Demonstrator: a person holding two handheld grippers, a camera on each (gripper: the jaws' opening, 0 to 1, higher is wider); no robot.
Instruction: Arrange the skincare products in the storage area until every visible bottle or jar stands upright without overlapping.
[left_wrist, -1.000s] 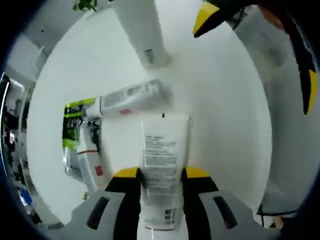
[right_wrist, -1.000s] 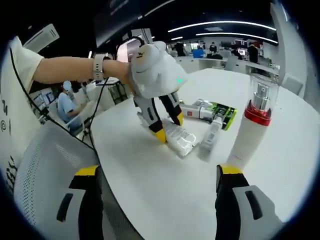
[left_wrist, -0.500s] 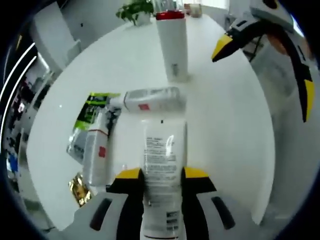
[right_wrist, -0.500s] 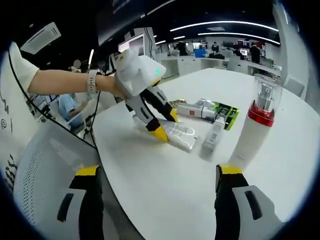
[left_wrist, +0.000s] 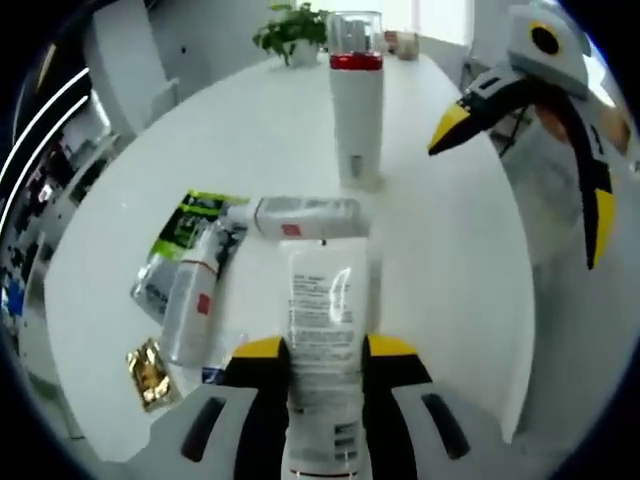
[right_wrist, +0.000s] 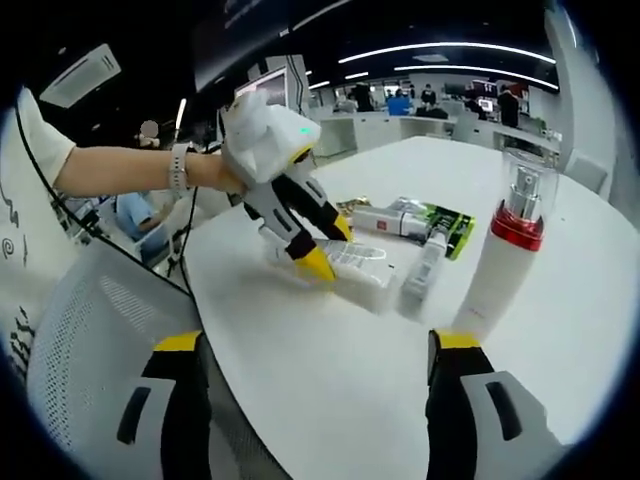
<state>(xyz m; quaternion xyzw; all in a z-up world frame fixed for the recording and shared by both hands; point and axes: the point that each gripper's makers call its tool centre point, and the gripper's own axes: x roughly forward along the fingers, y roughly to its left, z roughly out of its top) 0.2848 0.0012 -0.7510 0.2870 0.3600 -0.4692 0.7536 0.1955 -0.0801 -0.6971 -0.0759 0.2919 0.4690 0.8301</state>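
My left gripper (left_wrist: 322, 348) is shut on a white tube (left_wrist: 322, 300) with printed text, which points forward, low over the white table (left_wrist: 450, 300). In the right gripper view the same left gripper (right_wrist: 330, 247), held by a hand, grips the tube (right_wrist: 358, 268). A tall white bottle (left_wrist: 356, 110) with a red band and clear cap stands upright beyond it. A white bottle (left_wrist: 300, 215) and a red-labelled tube (left_wrist: 190, 300) lie on their sides. My right gripper (right_wrist: 318, 345) is open with nothing between its jaws; it also hangs at the right (left_wrist: 523, 170).
A green and black packet (left_wrist: 185, 232) lies under the fallen items, and a gold sachet (left_wrist: 148, 372) sits near the table's edge. A potted plant (left_wrist: 292, 25) stands at the far end. A mesh chair (right_wrist: 90, 350) is beside the table. Office desks fill the background.
The left gripper has tilted upward with the tube still in it, so the tall bottle now shows in full. The right gripper has stayed put.
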